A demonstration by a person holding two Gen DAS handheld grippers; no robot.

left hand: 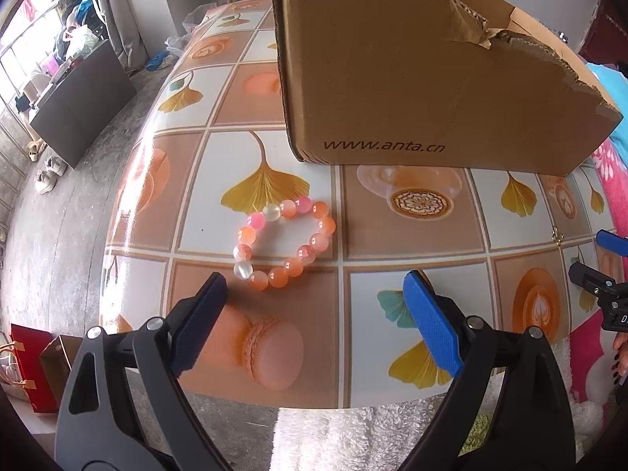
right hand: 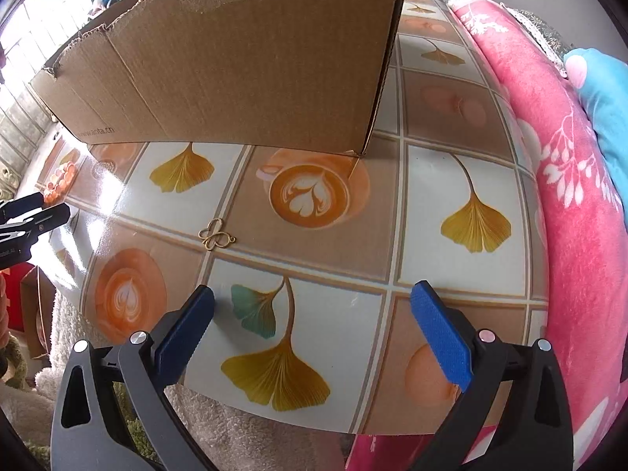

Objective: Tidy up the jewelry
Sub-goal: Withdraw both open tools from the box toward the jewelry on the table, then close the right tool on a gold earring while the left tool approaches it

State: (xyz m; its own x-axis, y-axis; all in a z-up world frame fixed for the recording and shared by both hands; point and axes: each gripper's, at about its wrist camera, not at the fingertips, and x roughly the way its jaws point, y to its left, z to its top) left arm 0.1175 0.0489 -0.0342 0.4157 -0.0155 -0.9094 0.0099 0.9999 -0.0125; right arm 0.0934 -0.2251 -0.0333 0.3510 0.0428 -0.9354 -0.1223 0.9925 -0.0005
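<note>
Left wrist view shows the left tongs (left hand: 316,294) spread wide and holding nothing, with the bead bracelet (left hand: 285,244) lying flat on the worktop (left hand: 412,231) just ahead of them and a little toward their left pad, between the tongs and the torn cardboard box (left hand: 412,78) behind. The right tongs (right hand: 314,306) are likewise released and empty; a small gold clover charm (right hand: 216,237) lies ahead and to their left, near the worktop's front edge and well short of the box. The bracelet is a closed ring with no real long axis. It sits nearer the left hand, the charm nearer the right, so each likely takes its own piece.
</note>
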